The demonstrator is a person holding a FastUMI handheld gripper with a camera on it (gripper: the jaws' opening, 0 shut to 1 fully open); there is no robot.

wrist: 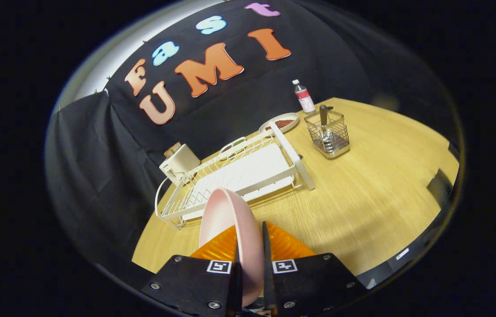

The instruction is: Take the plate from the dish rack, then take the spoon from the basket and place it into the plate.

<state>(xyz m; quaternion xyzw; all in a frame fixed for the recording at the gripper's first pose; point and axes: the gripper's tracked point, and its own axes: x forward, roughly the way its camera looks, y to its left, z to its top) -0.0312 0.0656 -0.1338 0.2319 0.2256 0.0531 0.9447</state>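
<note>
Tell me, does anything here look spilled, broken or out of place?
Nothing stands out. The gripper has its jaws shut on the pink plate, held on edge above the table. The white dish rack sits flat, the wire basket stands upright with the spoon inside, and the bottle is upright.

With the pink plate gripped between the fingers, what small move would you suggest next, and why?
Probably lower the pink plate flat onto the bare wooden table beside the dish rack. The gripper holds it on edge, out of the rack, and the spoon waits in the basket.
</note>
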